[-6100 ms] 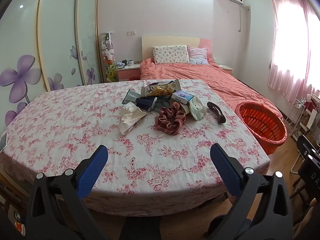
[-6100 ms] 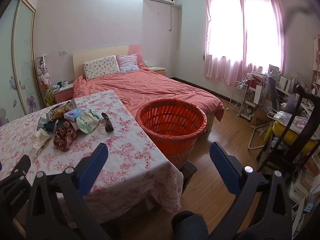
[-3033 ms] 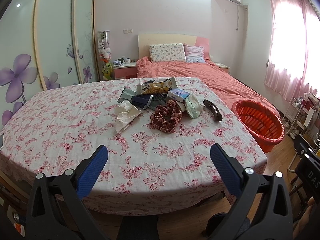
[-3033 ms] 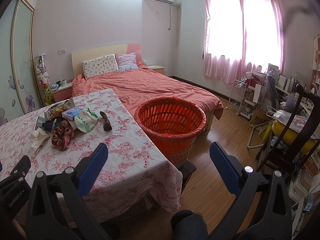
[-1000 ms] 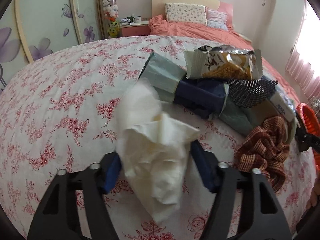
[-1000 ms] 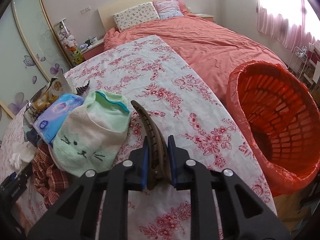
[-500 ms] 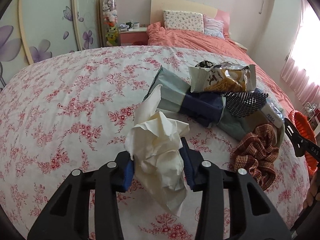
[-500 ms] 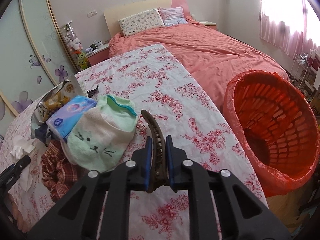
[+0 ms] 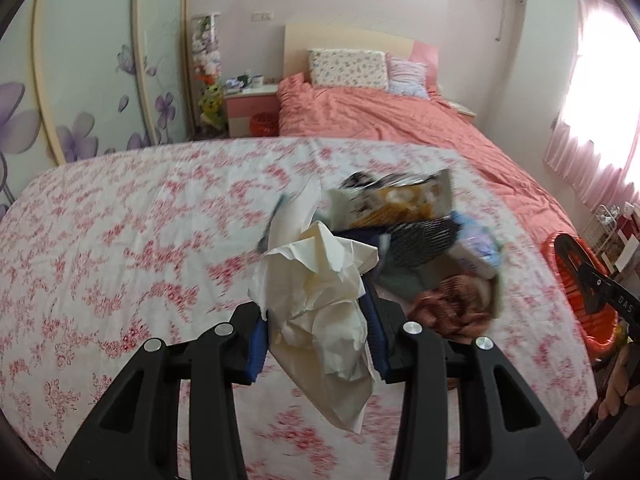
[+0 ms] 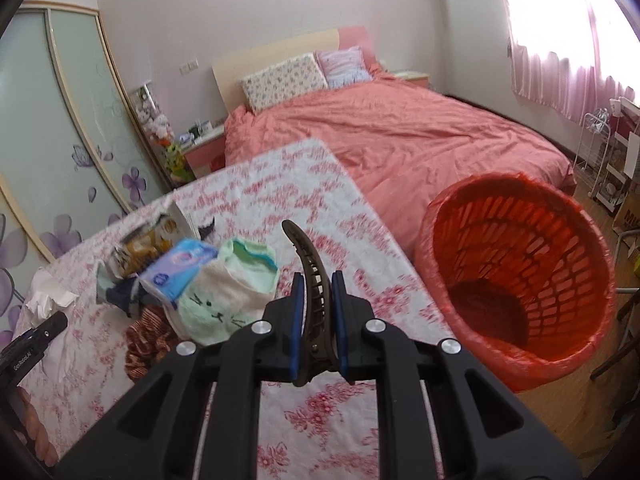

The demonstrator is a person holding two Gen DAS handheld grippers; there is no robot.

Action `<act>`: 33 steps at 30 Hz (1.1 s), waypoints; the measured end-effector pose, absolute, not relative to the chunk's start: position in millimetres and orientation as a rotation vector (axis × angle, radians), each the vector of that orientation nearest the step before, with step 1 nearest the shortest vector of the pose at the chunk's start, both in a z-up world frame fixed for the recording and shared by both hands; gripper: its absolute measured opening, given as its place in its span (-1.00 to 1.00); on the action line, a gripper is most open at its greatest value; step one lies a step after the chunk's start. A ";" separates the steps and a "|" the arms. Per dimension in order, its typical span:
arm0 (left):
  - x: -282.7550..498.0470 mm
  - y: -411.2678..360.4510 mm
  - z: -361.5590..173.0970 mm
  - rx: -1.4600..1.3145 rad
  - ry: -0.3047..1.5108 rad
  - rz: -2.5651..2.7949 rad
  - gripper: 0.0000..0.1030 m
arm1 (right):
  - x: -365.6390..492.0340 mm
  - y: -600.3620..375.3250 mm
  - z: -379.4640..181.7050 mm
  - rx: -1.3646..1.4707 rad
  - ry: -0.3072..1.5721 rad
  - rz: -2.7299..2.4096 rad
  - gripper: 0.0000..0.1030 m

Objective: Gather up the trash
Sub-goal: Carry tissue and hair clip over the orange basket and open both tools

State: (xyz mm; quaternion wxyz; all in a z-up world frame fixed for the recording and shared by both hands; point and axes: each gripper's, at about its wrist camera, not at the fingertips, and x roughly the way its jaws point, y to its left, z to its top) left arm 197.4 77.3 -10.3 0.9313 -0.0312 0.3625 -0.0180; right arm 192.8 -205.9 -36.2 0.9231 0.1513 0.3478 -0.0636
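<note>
Both grippers are loaded right now: our left gripper (image 9: 316, 336) is clamped on a crumpled tissue (image 9: 320, 304), and our right gripper (image 10: 314, 320) is pinched tight around a brown hair claw clip (image 10: 312, 296).

Using the red basket (image 10: 516, 276) as our landmark: the tissue is lifted over the flowery tablecloth (image 9: 120, 248), well apart from the basket, which only peeks in at the far right edge of the left view. The clip is way closer, up in the air just to the left of the basket rim.

Handling-wise, we'd guess the tissue weighs basically nothing and is super soft. It's white, wrinkly, and a big flap hangs below the pads, so grabbing it by the bunched middle like we have seems right. It could flutter or snag on the way over. The clip looks like stiff, smooth plastic, curved with teeth along one side. We've got it across its thick lower end and the curved tip sticks up past the pads. It might twist if the grip loosens.

Further back from the basket, the leftover pile sits on the cloth: a snack bag (image 10: 148, 240), a blue tissue pack (image 10: 180, 268), a green cat-face sock (image 10: 224, 300), and a plaid scrunchie (image 10: 148, 336).
</note>
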 end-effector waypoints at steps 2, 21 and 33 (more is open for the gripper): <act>195.9 64.6 -1.9 -0.056 0.729 -0.062 -0.19 | 183.5 -213.3 -26.8 0.312 0.685 -0.142 -0.72; 201.7 -92.0 28.3 0.026 0.681 -0.415 -0.19 | 120.7 -295.5 15.9 0.307 0.491 -0.327 -0.72; 211.9 -198.1 7.4 0.090 0.727 -0.634 -0.19 | 125.8 -360.0 -8.4 0.394 0.492 -0.410 -0.72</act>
